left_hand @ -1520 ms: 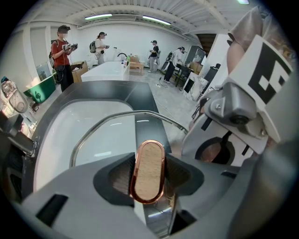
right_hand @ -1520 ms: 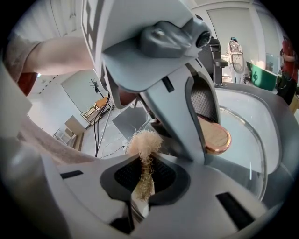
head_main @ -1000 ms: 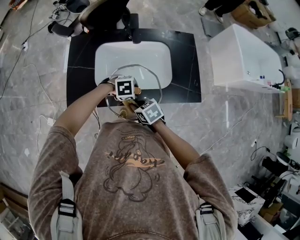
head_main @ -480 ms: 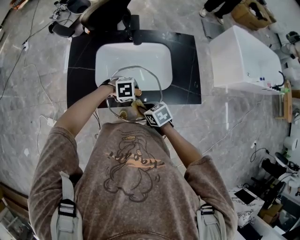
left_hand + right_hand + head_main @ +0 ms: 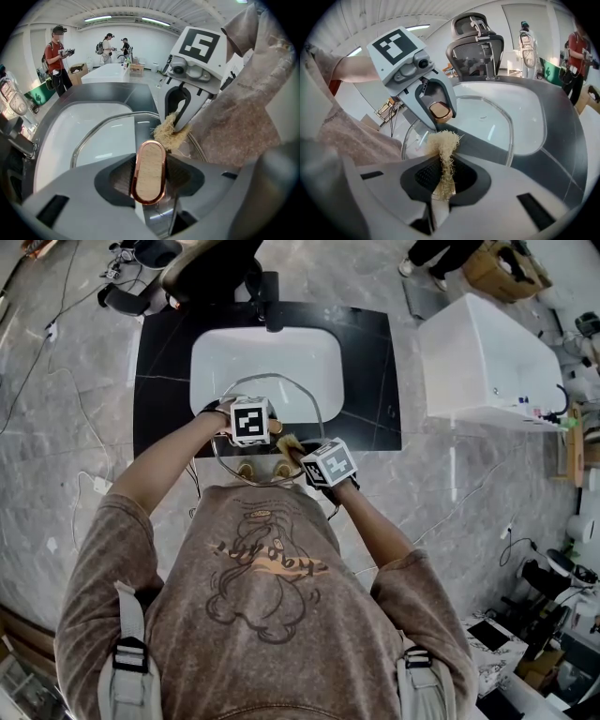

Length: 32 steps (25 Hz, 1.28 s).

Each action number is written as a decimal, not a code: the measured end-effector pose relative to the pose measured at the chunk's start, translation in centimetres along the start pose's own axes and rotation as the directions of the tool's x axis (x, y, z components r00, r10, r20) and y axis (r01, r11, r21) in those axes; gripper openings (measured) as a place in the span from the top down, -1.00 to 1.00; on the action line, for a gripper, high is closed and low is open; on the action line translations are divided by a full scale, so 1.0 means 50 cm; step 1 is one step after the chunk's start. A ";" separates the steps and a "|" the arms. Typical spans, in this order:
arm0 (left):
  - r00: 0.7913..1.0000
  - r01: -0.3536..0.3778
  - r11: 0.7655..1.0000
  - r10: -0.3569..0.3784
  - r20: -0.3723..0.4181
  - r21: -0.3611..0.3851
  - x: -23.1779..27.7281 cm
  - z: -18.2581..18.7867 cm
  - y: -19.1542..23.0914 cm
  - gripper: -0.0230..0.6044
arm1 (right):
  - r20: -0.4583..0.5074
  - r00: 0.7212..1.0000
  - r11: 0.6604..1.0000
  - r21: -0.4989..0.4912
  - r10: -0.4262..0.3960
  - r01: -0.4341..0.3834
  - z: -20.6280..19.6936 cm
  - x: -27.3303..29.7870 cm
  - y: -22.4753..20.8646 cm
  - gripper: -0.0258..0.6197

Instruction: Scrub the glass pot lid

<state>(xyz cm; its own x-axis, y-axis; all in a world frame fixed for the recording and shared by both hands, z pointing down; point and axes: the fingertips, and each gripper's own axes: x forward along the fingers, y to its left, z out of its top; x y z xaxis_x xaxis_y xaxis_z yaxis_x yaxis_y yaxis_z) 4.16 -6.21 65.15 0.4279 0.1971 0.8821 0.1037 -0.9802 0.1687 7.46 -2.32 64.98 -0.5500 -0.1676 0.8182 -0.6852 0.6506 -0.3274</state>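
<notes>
The glass pot lid [image 5: 300, 397] is a clear disc with a metal rim, held over the front of the white sink [image 5: 267, 357]. My left gripper [image 5: 149, 173] is shut on the lid's wooden, copper-rimmed knob [image 5: 148, 171], which also shows in the right gripper view [image 5: 439, 110]. My right gripper [image 5: 444, 176] is shut on a tan fibrous scrubber [image 5: 443, 154]. The scrubber [image 5: 290, 445] rests against the lid near its right front part, just right of the left gripper [image 5: 251, 420]. In the left gripper view the scrubber [image 5: 168, 133] sits beside the lid's rim [image 5: 101, 126].
The sink is set in a black countertop [image 5: 370, 371] with a black faucet [image 5: 270, 294] at the back. A white tub [image 5: 487, 352] stands to the right. Cables lie on the grey marble floor [image 5: 66, 390]. People stand far off in the room.
My right gripper has slid to the right and a little up along the lid with the scrubber. The left gripper and the lid have stayed nearly still.
</notes>
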 end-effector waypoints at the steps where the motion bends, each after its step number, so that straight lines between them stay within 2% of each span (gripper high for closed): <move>1: 1.000 0.000 1.000 0.000 0.001 0.002 0.001 0.000 0.000 0.32 | -0.004 1.000 1.000 -0.008 -0.013 0.013 0.001 -0.003 -0.010 0.77; 20: 1.000 -0.007 1.000 0.007 -0.008 0.011 0.004 -0.002 0.002 0.32 | -0.051 0.998 0.994 -0.102 -0.039 0.033 0.059 0.002 -0.076 0.77; 24: 1.000 -0.015 0.999 0.015 0.026 0.029 0.001 0.017 0.003 0.32 | -0.048 0.998 0.992 -0.118 -0.042 0.036 0.081 0.008 -0.089 0.77; 27: 1.000 -0.015 1.000 0.015 -0.008 0.016 0.007 -0.003 0.006 0.32 | -0.039 0.999 0.992 -0.119 -0.035 0.030 0.102 0.016 -0.097 0.77; 32: 1.000 -0.015 1.000 0.015 -0.014 0.016 0.007 -0.004 0.008 0.32 | -0.050 0.999 0.987 -0.160 -0.013 0.004 0.131 0.032 -0.105 0.77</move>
<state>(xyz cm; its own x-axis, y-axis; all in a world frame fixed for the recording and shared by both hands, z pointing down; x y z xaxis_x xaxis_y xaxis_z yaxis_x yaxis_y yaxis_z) 4.17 -6.51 65.62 0.4172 0.1822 0.8904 0.1122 -0.9825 0.1484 7.05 -10.88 64.90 -0.5168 -0.1385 0.8448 -0.6022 0.7603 -0.2437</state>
